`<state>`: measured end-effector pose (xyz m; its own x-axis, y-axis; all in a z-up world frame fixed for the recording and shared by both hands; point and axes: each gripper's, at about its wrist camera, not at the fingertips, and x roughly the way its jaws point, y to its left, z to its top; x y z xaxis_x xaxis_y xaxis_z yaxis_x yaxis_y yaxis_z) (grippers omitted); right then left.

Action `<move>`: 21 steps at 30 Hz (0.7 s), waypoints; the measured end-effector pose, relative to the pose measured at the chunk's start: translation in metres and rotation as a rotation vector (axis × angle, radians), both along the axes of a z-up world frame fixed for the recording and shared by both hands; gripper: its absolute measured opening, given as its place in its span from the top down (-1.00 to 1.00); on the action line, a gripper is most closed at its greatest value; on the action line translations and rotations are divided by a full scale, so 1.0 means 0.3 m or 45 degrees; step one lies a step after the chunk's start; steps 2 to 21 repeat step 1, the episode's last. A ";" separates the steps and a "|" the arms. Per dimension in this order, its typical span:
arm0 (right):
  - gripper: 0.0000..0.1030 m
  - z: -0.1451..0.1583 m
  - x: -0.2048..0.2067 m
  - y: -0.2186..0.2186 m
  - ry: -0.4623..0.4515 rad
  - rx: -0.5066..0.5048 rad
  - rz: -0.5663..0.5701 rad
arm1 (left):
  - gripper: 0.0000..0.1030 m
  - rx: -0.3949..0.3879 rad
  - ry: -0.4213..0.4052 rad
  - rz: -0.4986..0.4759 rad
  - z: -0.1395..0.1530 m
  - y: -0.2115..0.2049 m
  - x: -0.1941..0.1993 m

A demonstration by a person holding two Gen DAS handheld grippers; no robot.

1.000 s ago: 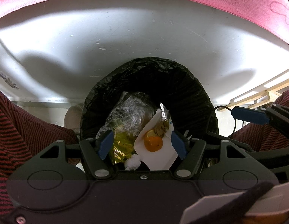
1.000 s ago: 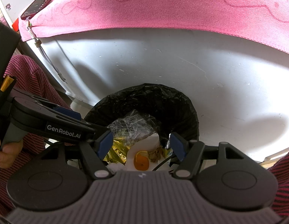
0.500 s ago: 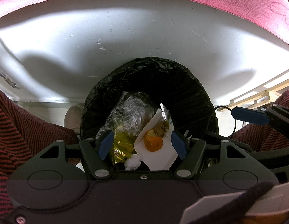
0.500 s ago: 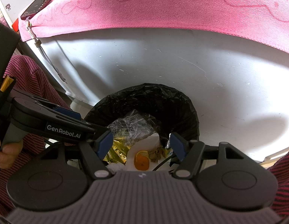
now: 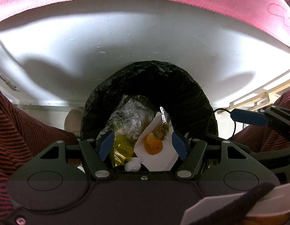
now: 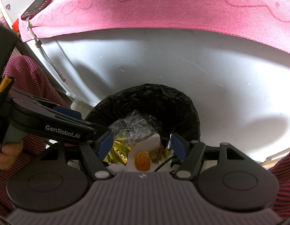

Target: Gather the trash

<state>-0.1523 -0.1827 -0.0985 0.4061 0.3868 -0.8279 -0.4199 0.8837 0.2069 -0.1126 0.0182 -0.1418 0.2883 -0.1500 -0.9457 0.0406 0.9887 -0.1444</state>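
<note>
Two sets of tongs hang over the bin (image 5: 148,97), and since a second ago we see nothing shift: same poses, same heap. Our left tongs (image 5: 143,145) are spread apart and empty above the near rim of the bin; our right tongs (image 6: 142,144) are likewise parted and gripping nothing. The trash is all inside the bin, which is round and lined with a crinkled, glossy black bag. In it we make out crumpled clear film (image 5: 128,116) toward the far side, a shiny yellow wrapper (image 5: 119,146) at the near left, a flat white sheet (image 5: 159,157) carrying an orange slice (image 5: 153,146), and a small white paper wad (image 5: 133,165). Behind the bin rises a smooth white panel (image 6: 163,60), scuffed, with a nubby pink towel (image 6: 163,5) draped over the top.
</note>
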 end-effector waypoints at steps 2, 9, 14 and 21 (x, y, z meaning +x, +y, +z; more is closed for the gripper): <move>-0.53 0.002 0.000 0.000 0.000 0.002 0.000 | -0.29 0.002 -0.003 0.001 0.005 -0.005 -0.003; -0.53 0.002 0.000 0.000 0.000 0.002 0.000 | -0.29 0.002 -0.003 0.001 0.005 -0.005 -0.003; -0.53 0.002 0.000 0.000 0.000 0.002 0.000 | -0.29 0.002 -0.003 0.001 0.005 -0.005 -0.003; -0.53 0.002 0.000 0.000 0.000 0.002 0.000 | -0.29 0.002 -0.003 0.001 0.005 -0.005 -0.003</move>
